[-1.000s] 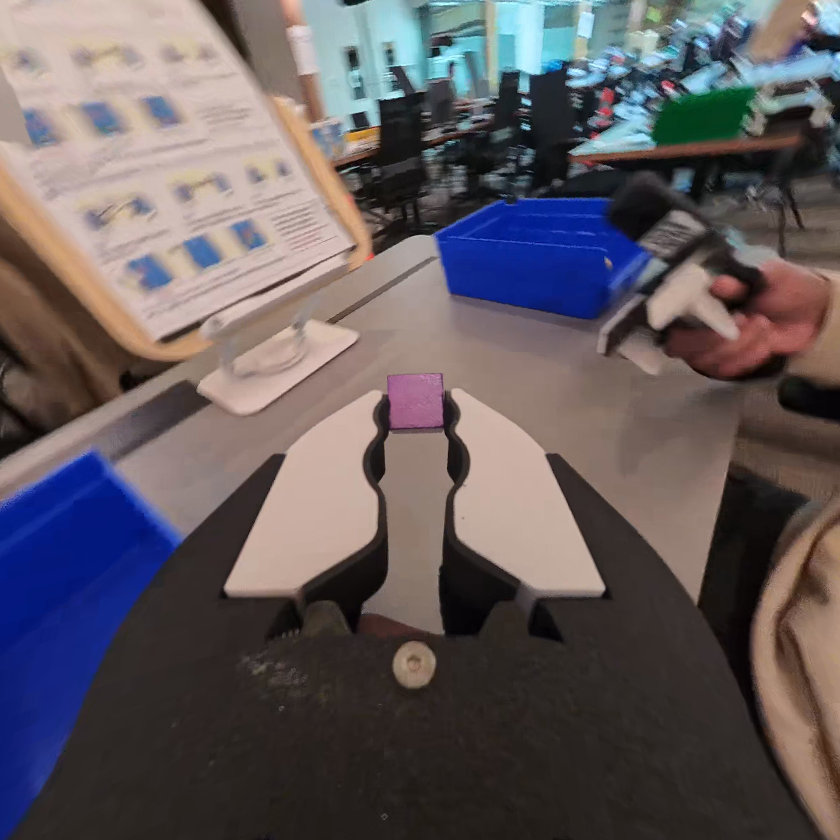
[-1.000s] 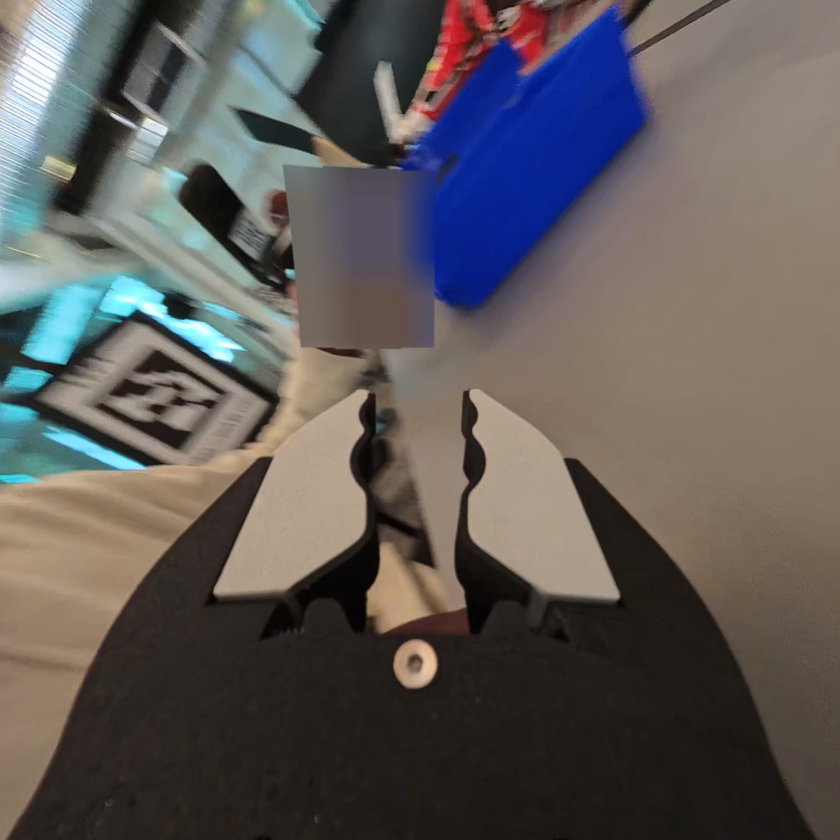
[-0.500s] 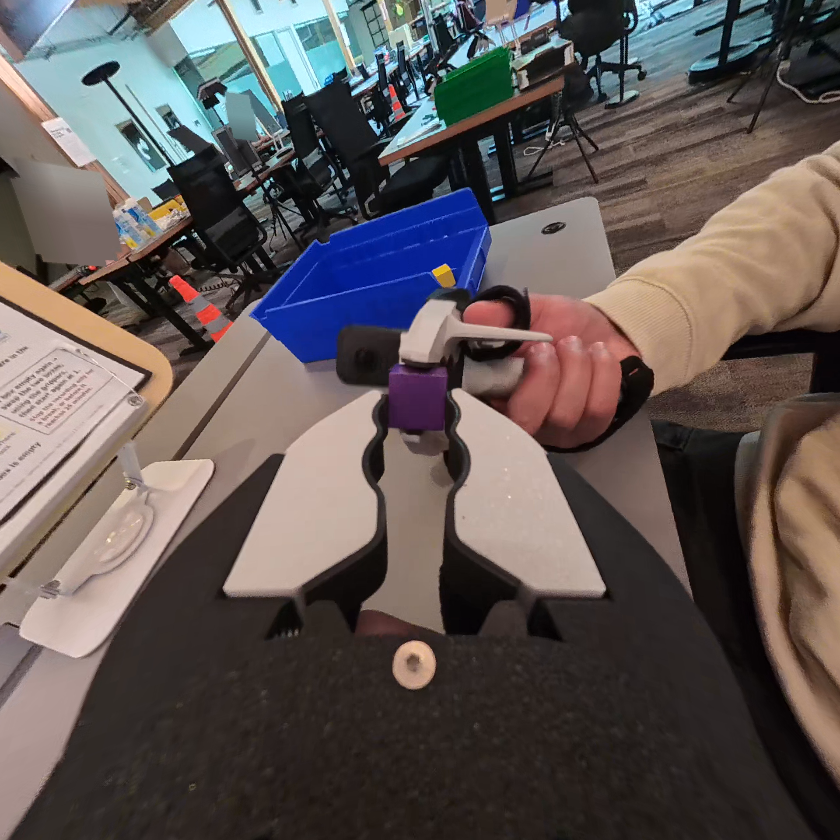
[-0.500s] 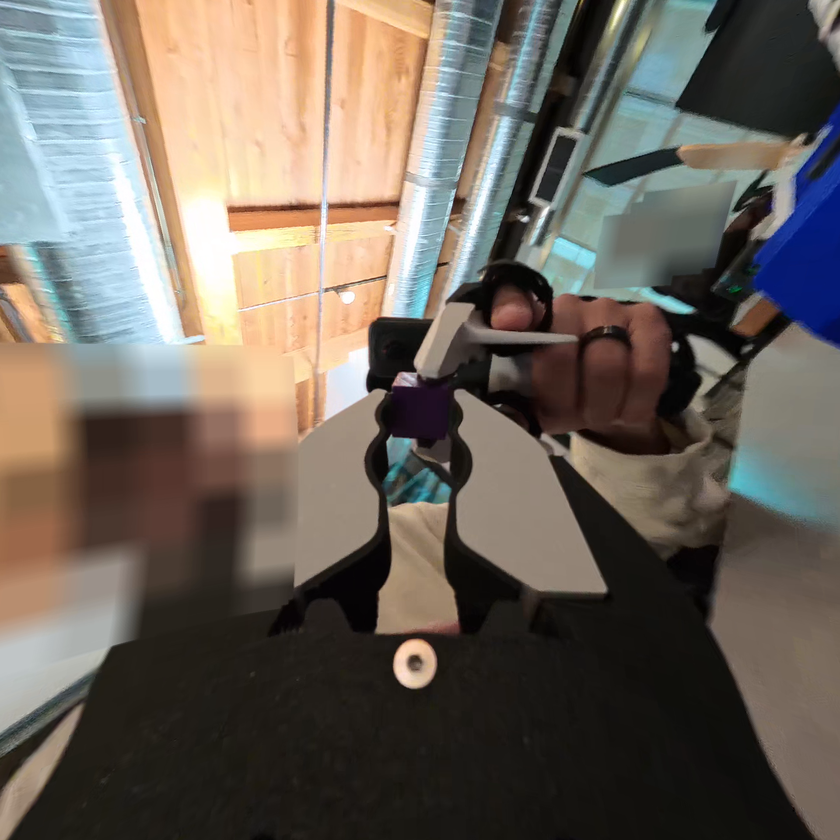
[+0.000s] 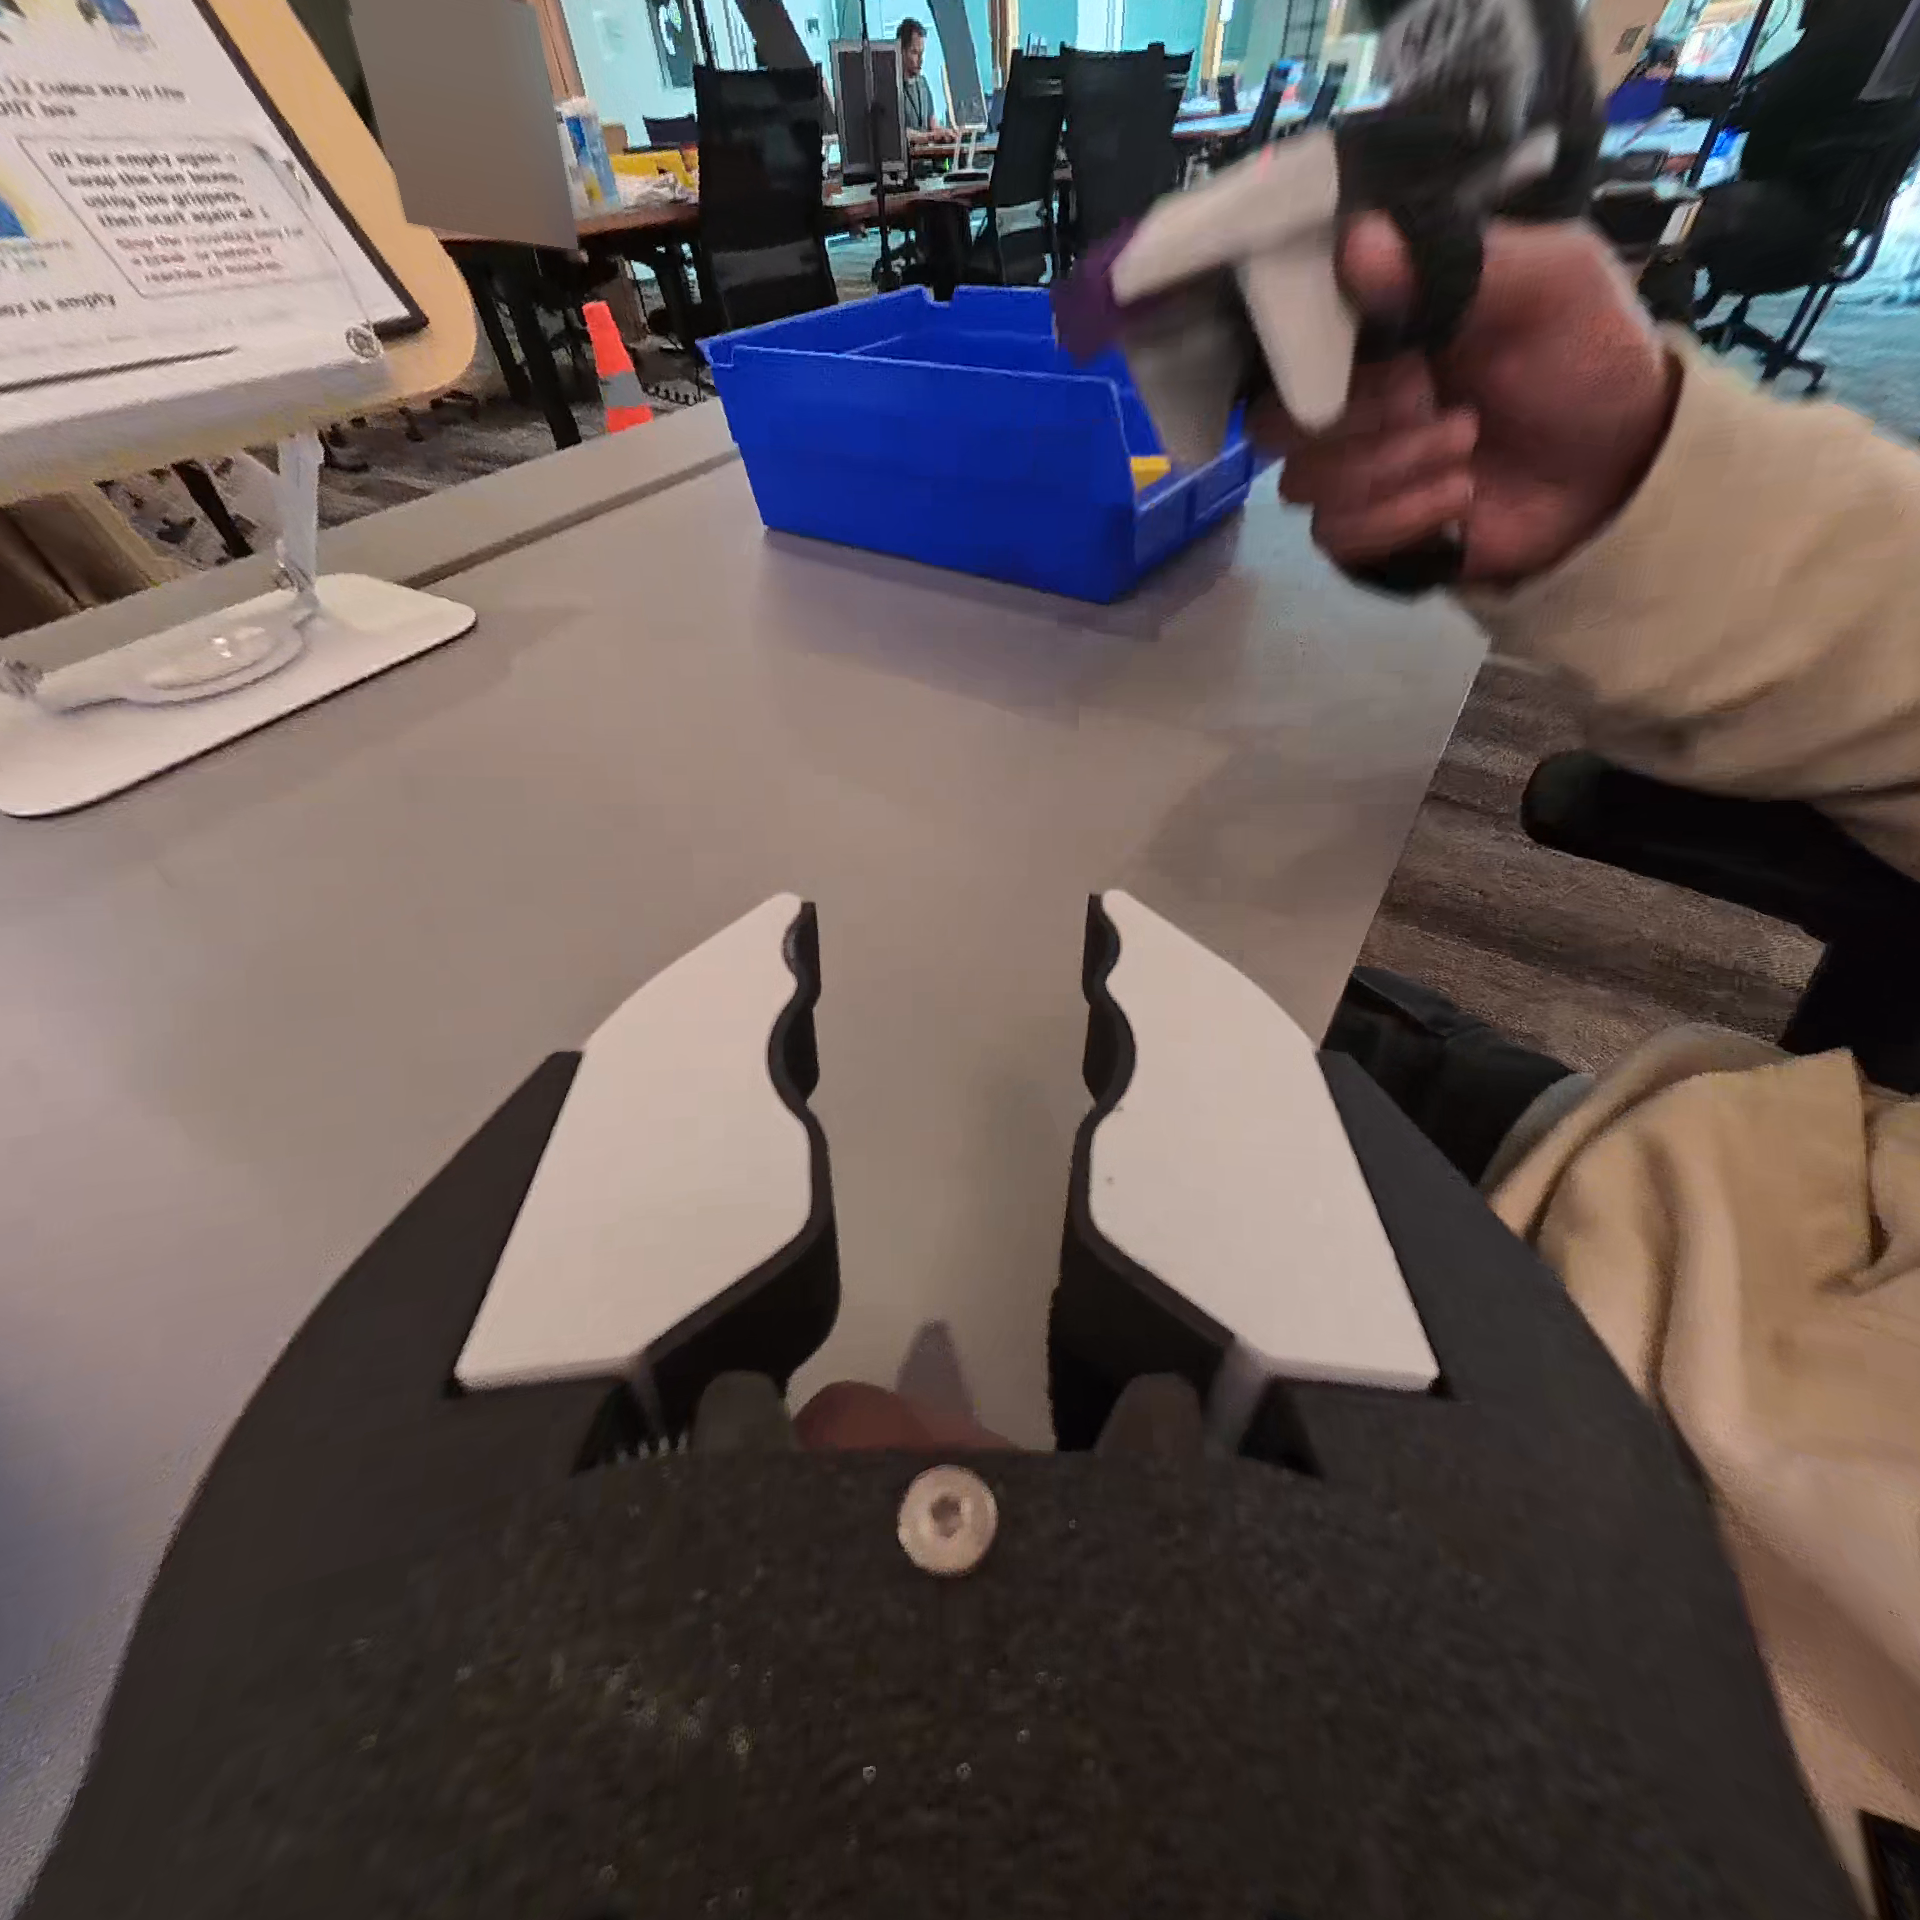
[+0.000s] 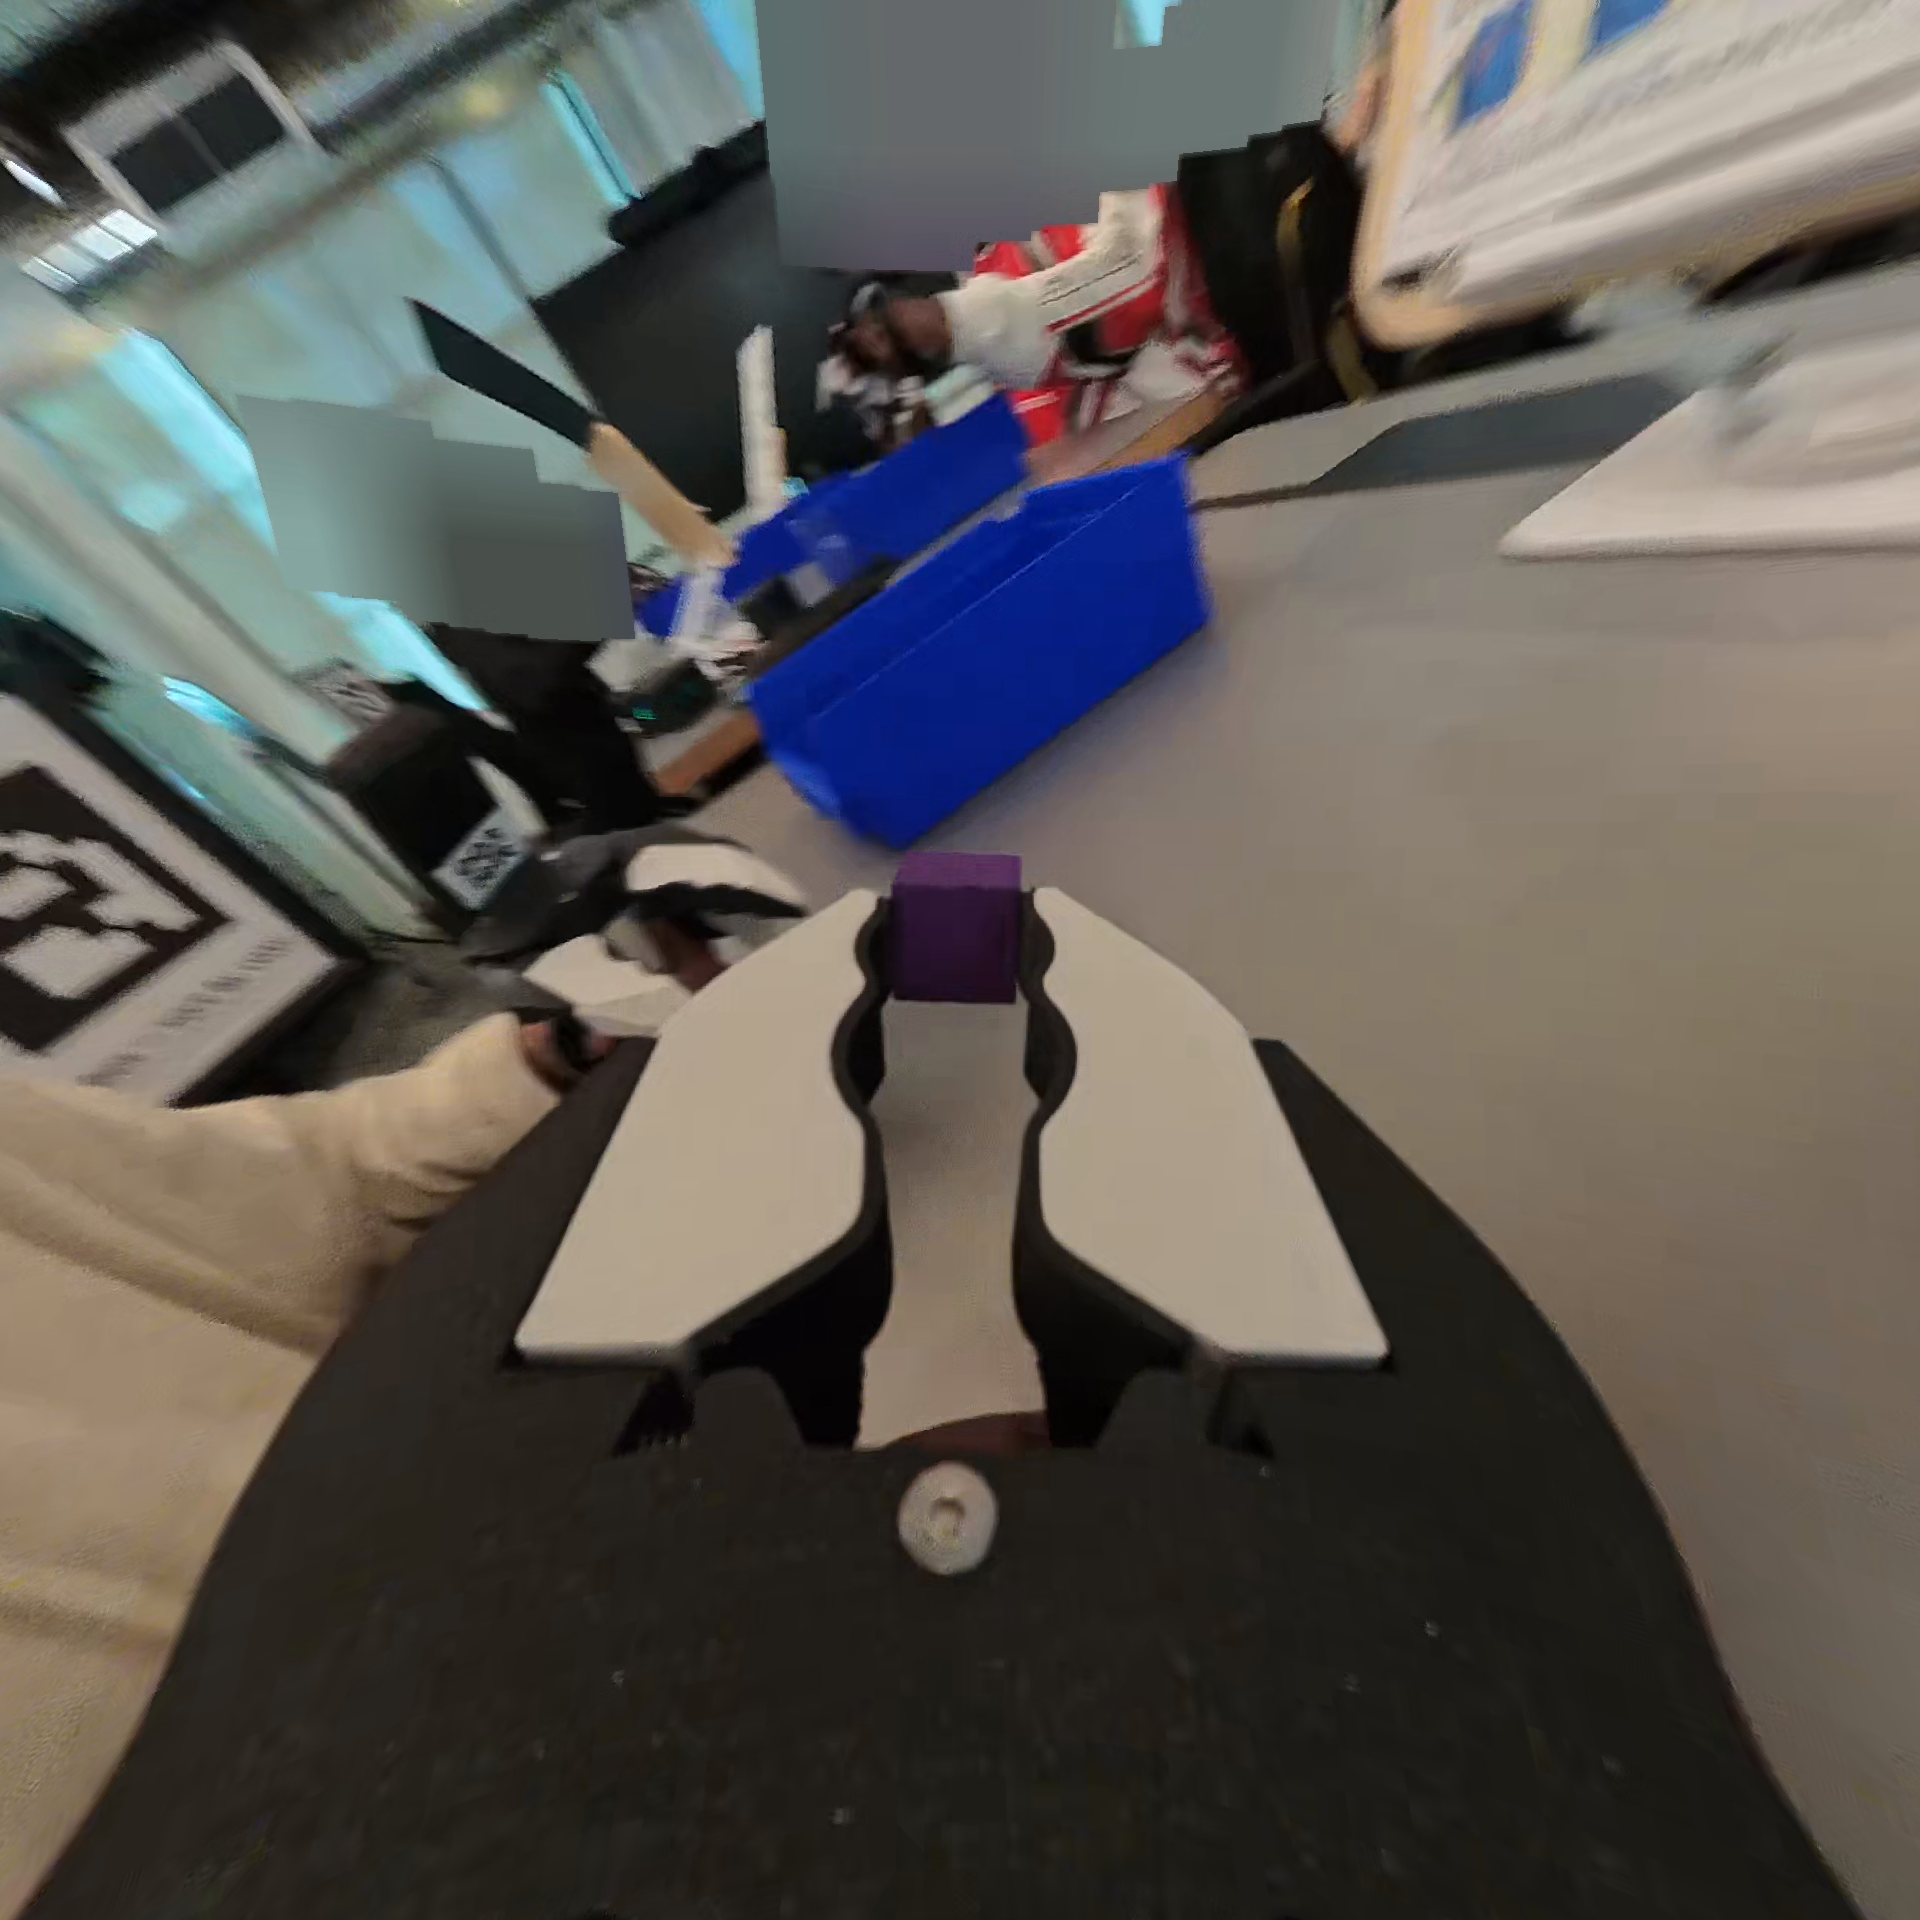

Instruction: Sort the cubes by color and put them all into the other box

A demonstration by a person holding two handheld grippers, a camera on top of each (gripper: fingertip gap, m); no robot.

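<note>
The right gripper (image 6: 954, 914) is clamped on a purple cube (image 6: 956, 930), which is pinched between the tips of its two white fingers (image 6: 748, 1122) and held in the air above the grey tabletop (image 6: 1558, 935). In the left wrist view the same gripper (image 5: 1112, 301) is seen blurred, raised in a hand (image 5: 1455, 416) over the near right corner of a blue box (image 5: 935, 457), with the cube (image 5: 1086, 296) showing as a purple smear at its tip. A cream sleeve (image 5: 1714, 623) is worn on that arm.

The left gripper (image 5: 948, 925) is held with its fingers spread apart and nothing between them, only bare tabletop (image 5: 727, 748) being seen through the gap. It is pointed along the tabletop towards the blue box, which stands near the far right edge. A yellow piece (image 5: 1148, 470) is seen inside that box at its near right corner.

A second blue box (image 6: 997, 665) is seen in the right wrist view, standing at the far left edge of the tabletop. A white stand (image 5: 229, 665) carrying a printed sheet on a wooden board (image 5: 177, 197) is set along the left edge in the left wrist view.
</note>
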